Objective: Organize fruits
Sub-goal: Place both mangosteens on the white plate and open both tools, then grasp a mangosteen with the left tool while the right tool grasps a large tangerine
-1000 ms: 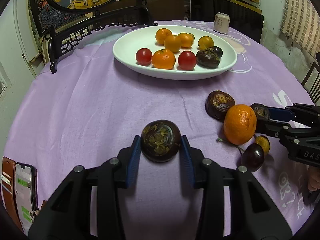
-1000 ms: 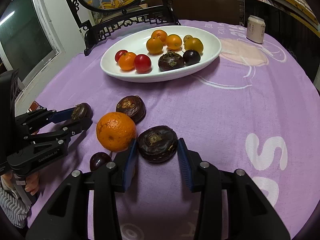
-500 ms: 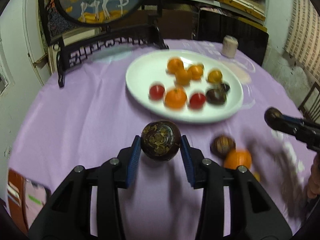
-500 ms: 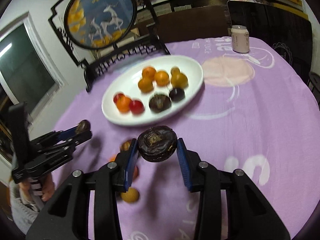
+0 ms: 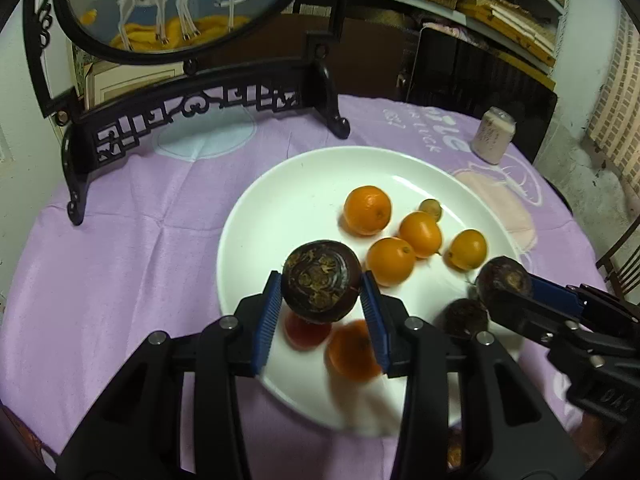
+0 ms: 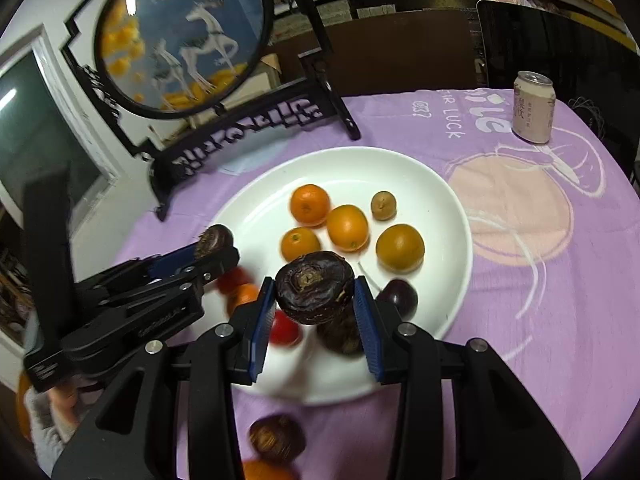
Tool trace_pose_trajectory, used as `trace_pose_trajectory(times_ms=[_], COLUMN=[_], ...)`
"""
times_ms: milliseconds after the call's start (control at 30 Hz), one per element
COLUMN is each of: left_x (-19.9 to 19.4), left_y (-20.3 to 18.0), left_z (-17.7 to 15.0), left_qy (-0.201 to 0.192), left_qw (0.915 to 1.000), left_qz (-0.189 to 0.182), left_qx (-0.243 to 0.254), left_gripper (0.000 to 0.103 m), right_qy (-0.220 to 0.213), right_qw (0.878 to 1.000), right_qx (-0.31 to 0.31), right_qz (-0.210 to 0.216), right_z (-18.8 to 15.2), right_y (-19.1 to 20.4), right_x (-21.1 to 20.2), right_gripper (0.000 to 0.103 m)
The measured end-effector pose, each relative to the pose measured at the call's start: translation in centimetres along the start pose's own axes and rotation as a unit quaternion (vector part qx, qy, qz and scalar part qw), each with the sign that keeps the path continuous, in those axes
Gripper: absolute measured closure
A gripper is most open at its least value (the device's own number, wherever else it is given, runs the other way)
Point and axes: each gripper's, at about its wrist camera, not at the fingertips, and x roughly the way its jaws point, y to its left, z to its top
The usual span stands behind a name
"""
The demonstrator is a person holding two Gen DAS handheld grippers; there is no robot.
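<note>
My left gripper (image 5: 320, 300) is shut on a dark brown wrinkled fruit (image 5: 320, 280) and holds it above the near left part of the white plate (image 5: 256, 216). My right gripper (image 6: 314, 304) is shut on a second dark wrinkled fruit (image 6: 314, 286), above the plate's (image 6: 440, 208) near edge. The plate holds several oranges (image 5: 366, 210), small red fruits (image 6: 284, 330) and dark fruits (image 6: 400, 296). The right gripper shows in the left wrist view (image 5: 506, 284), the left one in the right wrist view (image 6: 214, 244).
A black carved stand with a round deer picture (image 5: 180, 4) stands behind the plate. A pale drink can (image 6: 534, 106) stands at the back right. A dark fruit (image 6: 276, 438) and an orange (image 6: 266, 472) lie on the purple cloth (image 6: 560, 280) before the plate.
Both grippers have lifted their dark fruits off the cloth and moved forward over the plate. The loose fruits on the cloth are now behind and below the grippers.
</note>
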Motion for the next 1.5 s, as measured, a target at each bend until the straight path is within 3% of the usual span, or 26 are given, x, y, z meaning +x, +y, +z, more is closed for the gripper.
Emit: trace_pose_trajectory(times_ms=[133, 233, 433, 633, 733, 800, 967, 1100, 1300, 1467, 1500], left_x=[0.9, 0.2, -2.4, -5.5, -6.5, -7.4, -8.2, -8.9, -9.6, -9.2, -9.2], left_y=[0.0, 0.3, 0.7, 0.8, 0.0, -1.2, -4.1, -3.0, 0.3, -0.5, -0.8], left_z=[-0.2, -0.1, -0.8, -4.7, -6.5, -7.7, -9.4, -9.1, -8.1, -8.3, -8.4], left_qy=[0.003, -0.007, -0.024, -0.022, -0.021, -0.022, -0.03, -0.044, -0.047, -0.039, -0.038], left_qw=[1.0, 1.0, 0.9995, 0.9997, 0.9998, 0.9994, 0.9968, 0.9975, 0.9986, 0.9991, 0.999], left_qz=[0.002, 0.001, 0.017, 0.011, -0.001, -0.007, -0.004, 0.017, 0.02, 0.018, 0.018], left_qx=[0.003, -0.004, -0.011, -0.006, 0.008, 0.026, 0.074, 0.053, -0.013, 0.006, 0.012], left_gripper=[0.055, 0.049, 0.044, 0.04, 0.039, 0.036, 0.033, 0.033, 0.033, 0.033, 0.033], right_qy=[0.011, 0.015, -0.008, -0.026, -0.023, -0.027, -0.024, 0.024, 0.053, 0.053, 0.059], right_qw=[1.0, 1.0, 0.999, 0.999, 0.999, 0.999, 0.998, 0.998, 0.994, 0.993, 0.993], right_qx=[-0.007, 0.012, 0.031, 0.03, 0.028, 0.033, 0.037, -0.005, -0.089, -0.104, -0.101], right_qz=[-0.026, -0.011, 0.011, 0.027, 0.026, 0.022, 0.043, 0.059, 0.025, -0.007, -0.006], right_z=[-0.2, -0.3, -0.4, -2.5, -4.4, -5.9, -8.7, -10.7, -12.8, -13.2, -13.2], right_y=[-0.2, -1.0, -1.3, -0.9, -1.0, -1.4, -1.8, 0.5, 4.8, 5.8, 5.7], right_x=[1.8, 1.9, -1.5, -5.6, -7.0, -7.9, -9.5, -7.9, -5.1, -3.2, -2.8], right_gripper=[0.062, 0.062, 0.062, 0.061, 0.056, 0.047, 0.046, 0.046, 0.046, 0.047, 0.057])
